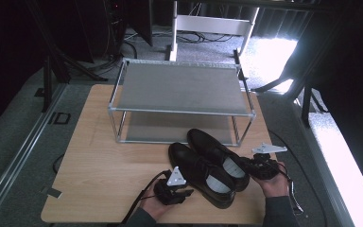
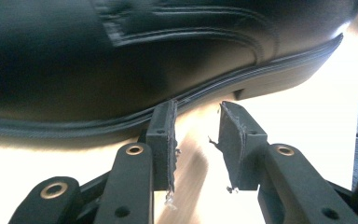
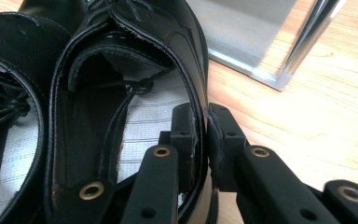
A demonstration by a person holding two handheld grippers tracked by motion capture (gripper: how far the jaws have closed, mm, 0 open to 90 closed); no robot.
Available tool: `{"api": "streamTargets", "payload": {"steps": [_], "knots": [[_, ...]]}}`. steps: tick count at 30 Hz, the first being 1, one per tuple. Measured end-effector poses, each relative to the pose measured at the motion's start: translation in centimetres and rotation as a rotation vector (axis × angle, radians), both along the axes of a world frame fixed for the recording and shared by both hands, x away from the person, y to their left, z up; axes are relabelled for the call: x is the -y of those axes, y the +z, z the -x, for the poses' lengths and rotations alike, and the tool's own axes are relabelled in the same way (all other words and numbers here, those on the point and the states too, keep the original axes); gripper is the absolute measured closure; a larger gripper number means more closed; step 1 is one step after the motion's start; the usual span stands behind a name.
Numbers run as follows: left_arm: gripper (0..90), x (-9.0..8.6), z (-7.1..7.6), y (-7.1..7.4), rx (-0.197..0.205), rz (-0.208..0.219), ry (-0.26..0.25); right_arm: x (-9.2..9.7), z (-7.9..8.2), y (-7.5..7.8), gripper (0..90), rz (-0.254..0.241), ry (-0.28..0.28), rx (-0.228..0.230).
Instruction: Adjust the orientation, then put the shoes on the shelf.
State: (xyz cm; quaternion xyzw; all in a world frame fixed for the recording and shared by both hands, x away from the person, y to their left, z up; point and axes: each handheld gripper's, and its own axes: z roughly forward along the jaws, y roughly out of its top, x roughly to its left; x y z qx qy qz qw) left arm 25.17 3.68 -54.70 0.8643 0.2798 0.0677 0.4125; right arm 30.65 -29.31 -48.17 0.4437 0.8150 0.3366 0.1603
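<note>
Right gripper (image 3: 200,144) clamped on right shoe's (image 1: 217,153) heel collar, left gripper (image 2: 196,140) part open, empty beside left shoe (image 1: 196,172) on tabletop (image 1: 104,156); probably rack (image 1: 182,99) next, so lift level, keep rim pinch deep.

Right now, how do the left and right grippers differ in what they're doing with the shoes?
The right gripper is shut on the side wall of the right shoe, one jaw inside its opening; the left gripper is open and holds nothing. The left gripper points at the outer side of the left shoe, just short of its sole; the right gripper already touches its shoe. Both are hand-held, low at the table.
</note>
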Motion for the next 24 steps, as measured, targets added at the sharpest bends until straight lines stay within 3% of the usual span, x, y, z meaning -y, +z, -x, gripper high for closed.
{"api": "streamTargets", "payload": {"steps": [2, 7, 12, 19, 24], "knots": [[65.5, -0.8, 0.0, 0.1, 0.004, -0.005, 0.024, 0.2, 0.1, 0.1, 78.8, -0.01, -0.005, 0.006], [64.5, -3.3, -0.3, 0.1, 0.015, -0.011, 0.112, 0.8, 0.9, 1.2, 64.9, -0.047, -0.004, 0.051], [63.8, -4.8, -0.8, -0.1, 0.013, -0.009, 0.184, 0.5, 2.0, 2.3, 63.0, -0.049, 0.038, 0.08], [62.0, -5.3, -1.1, -0.5, 0.002, -0.013, 0.217, -0.5, 2.9, 2.5, 57.9, -0.043, 0.074, 0.065], [61.6, -5.4, -1.1, -0.6, -0.004, -0.015, 0.222, -1.0, 3.5, 2.7, 48.2, -0.086, 0.133, 0.008]]}}
